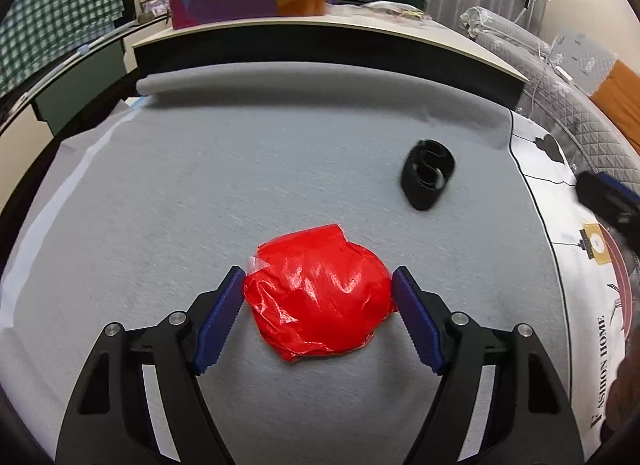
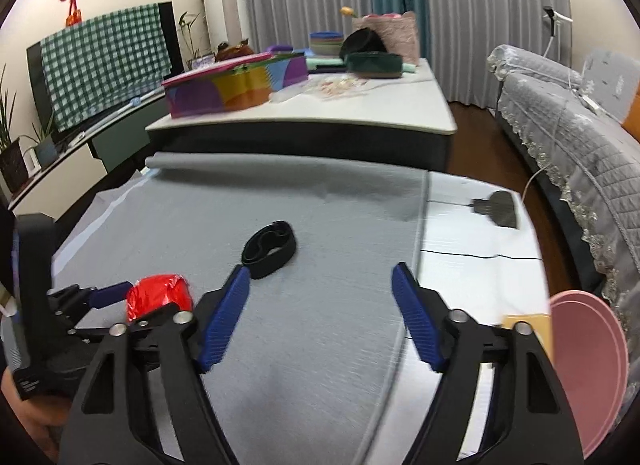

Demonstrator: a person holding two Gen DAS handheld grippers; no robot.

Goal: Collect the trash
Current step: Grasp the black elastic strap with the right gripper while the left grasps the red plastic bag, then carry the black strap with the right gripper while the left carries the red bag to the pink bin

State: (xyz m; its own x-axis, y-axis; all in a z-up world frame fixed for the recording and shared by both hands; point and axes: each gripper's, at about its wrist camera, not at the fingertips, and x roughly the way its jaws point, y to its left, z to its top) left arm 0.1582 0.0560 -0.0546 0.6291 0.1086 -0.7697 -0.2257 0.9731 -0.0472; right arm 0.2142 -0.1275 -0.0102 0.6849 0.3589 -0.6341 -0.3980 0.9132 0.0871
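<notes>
A crumpled red plastic wad (image 1: 320, 297) lies on the grey mat (image 1: 240, 185). My left gripper (image 1: 318, 277) has its blue pads against the wad's two sides, so it is shut on it. The right wrist view shows the same wad (image 2: 158, 297) at the far left, with a blue finger (image 2: 112, 292) of the left gripper beside it. A black elastic band loop (image 1: 428, 175) rests on the mat, farther back and to the right. My right gripper (image 2: 322, 277) hovers open over the mat with nothing between its pads. The band (image 2: 269, 249) lies just beyond its left fingertip.
A low table (image 2: 360, 117) behind the mat carries a colourful box (image 2: 224, 89) and bowls. A grey quilted sofa (image 2: 580, 137) runs along the right. Pink discs (image 2: 584, 377) stand at the right edge. A black cable (image 2: 460, 253) and a dark flat object (image 2: 500, 209) lie on the white sheet.
</notes>
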